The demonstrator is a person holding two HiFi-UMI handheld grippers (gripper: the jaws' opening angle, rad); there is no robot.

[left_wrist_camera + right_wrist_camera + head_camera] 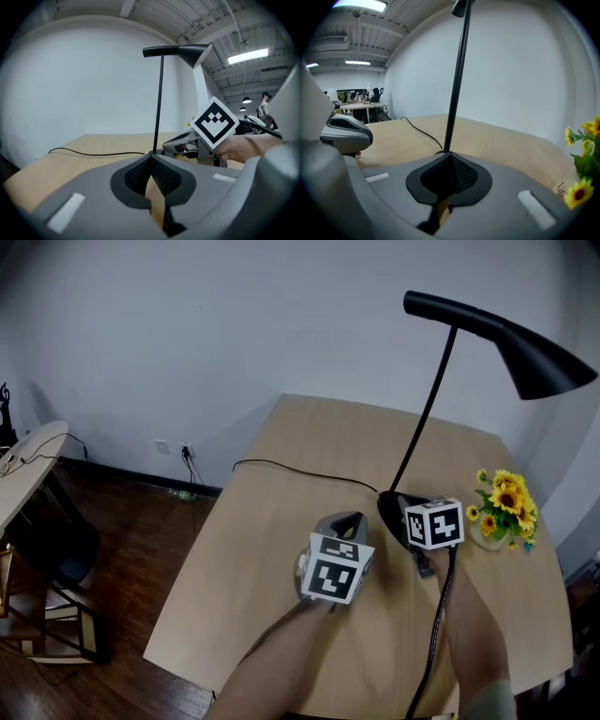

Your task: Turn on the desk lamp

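A black desk lamp (441, 381) stands on the wooden table (281, 615); its round base (389, 510) is near the middle and its cone shade (539, 367) reaches right, with no glow that I can see. My right gripper (412, 512) is shut and sits over the base, its tips just in front of the stem (457, 79). My left gripper (354, 518) is shut a little left of the base, and nothing is between its jaws. In the left gripper view the stem (159, 103) rises beyond the closed tips (151, 157), with the right gripper (187, 143) beside it.
The lamp's black cord (281, 465) runs left across the table toward a wall socket (185, 451). A pot of yellow flowers (504, 507) stands right of the base, close to my right gripper. A chair and another table (28, 474) stand at far left.
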